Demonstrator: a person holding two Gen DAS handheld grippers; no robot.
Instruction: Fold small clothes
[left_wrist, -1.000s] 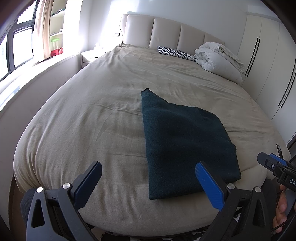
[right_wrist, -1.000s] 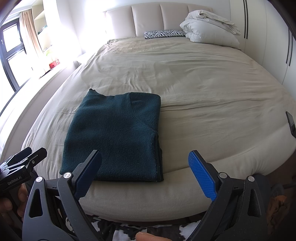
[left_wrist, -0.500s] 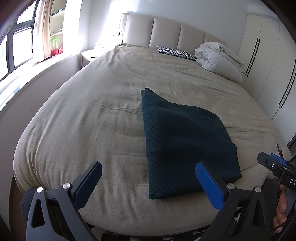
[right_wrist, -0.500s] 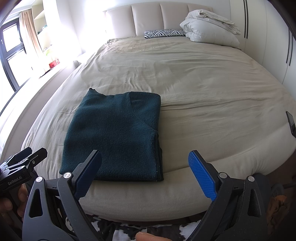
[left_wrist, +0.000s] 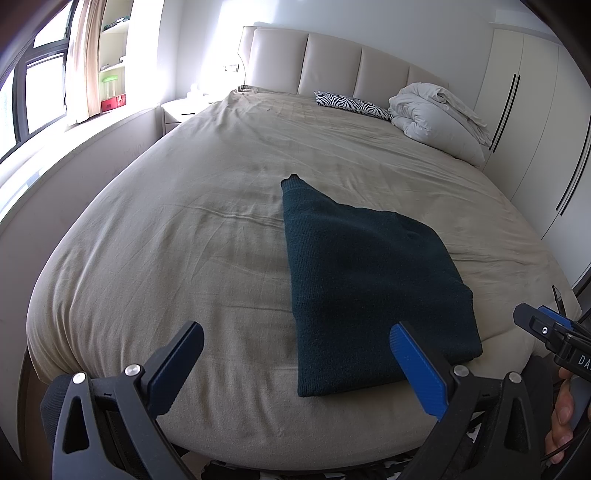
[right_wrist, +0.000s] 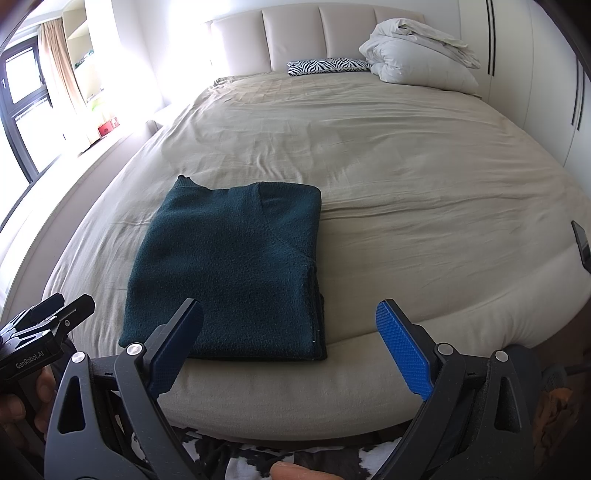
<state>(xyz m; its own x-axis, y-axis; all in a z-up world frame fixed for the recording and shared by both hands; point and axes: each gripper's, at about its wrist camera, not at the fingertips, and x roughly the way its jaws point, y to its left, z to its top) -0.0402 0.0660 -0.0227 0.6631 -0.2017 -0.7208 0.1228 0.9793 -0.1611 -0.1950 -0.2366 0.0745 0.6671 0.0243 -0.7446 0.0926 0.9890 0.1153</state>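
1. Dark green sweater (right_wrist: 229, 273) lay folded into a neat rectangle near the foot edge of the bed (right_wrist: 406, 177), one knit corner poking out at 11 o'clock.
2. Left gripper (left_wrist: 295, 354) hung wide open, empty, short of the cloth; right gripper (right_wrist: 290, 332) likewise.
3. Folding looked finished. Next move likely called for tucking that stray corner or lifting the stack away.
4. Nothing differed from the earlier frames: sweater and both claws sat unchanged.

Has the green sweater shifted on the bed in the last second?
No. The green sweater lies at the same spot relative to the bed edge and sheet creases.
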